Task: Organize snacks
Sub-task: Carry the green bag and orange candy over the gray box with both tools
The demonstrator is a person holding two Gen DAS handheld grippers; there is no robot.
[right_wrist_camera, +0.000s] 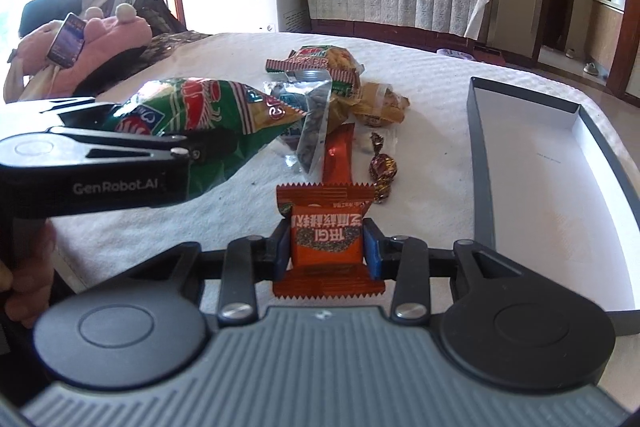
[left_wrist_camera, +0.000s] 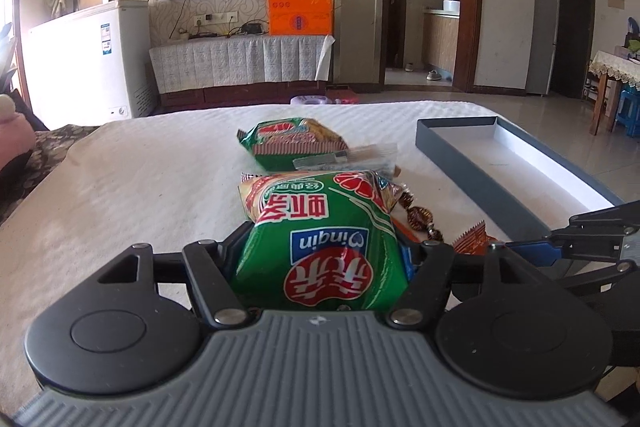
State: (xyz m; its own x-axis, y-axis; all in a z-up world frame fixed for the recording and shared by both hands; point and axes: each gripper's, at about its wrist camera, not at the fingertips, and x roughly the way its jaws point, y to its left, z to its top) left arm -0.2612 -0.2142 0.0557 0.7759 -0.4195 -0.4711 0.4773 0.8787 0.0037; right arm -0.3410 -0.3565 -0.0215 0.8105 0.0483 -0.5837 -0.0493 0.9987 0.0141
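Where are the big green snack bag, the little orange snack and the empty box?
green snack bag point(left_wrist_camera: 320, 247), left wrist view, middle of its front.
orange snack point(right_wrist_camera: 326, 241), right wrist view, printed middle.
box point(right_wrist_camera: 482, 163), right wrist view, its grey near wall.

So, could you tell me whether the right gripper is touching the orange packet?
Touching: the right wrist view shows the right gripper with both blue pads pressed against the sides of the orange packet, no gap either side.

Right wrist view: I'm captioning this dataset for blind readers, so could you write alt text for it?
The right claw grips a small orange snack packet just above a white tablecloth. To its left, the left claw holds a green snack bag near a pile of snacks; an open grey box lies to the right.
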